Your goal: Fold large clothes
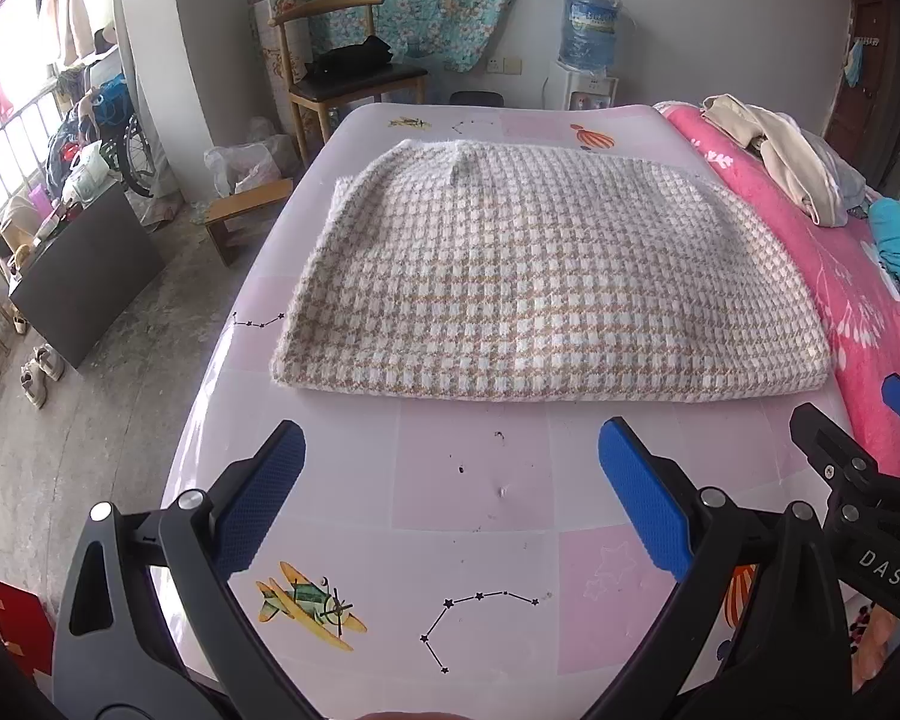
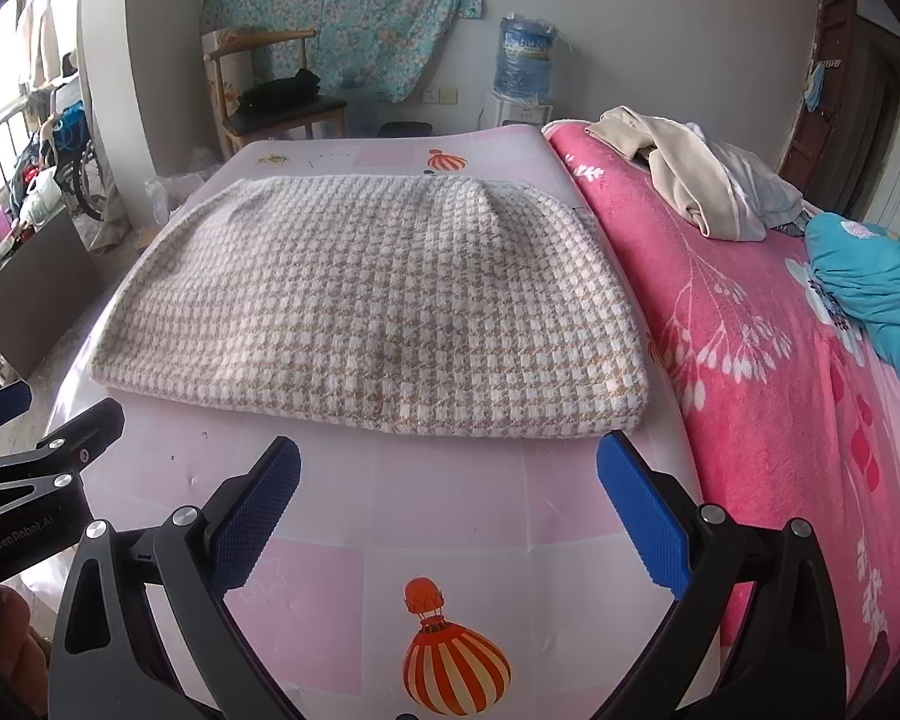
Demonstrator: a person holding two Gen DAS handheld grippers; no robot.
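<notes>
The houndstooth garment (image 1: 546,276) lies as a compact folded rectangle across the middle of the frame in both views, flat on the pink printed table (image 1: 474,480). Its thick doubled edge faces the cameras, its far edge runs toward the top of the frame. Judged: the fold looks finished or nearly so, since the bundle is squared and nothing trails loose.

The left gripper (image 1: 450,492) sits low in the left wrist view, its jaws spread wide and empty, short of the garment's near edge and not touching it. The right gripper (image 2: 450,504) is posed alike in its own view: jaws spread, holding nothing, the right finger tip just beside the bundle's lower-right corner (contact cannot be told). Both point forward along the table, level, side by side.

A pile of unfolded clothes (image 2: 690,180) waits on the pink blanket (image 2: 780,390) at upper right, probably next in line.
</notes>
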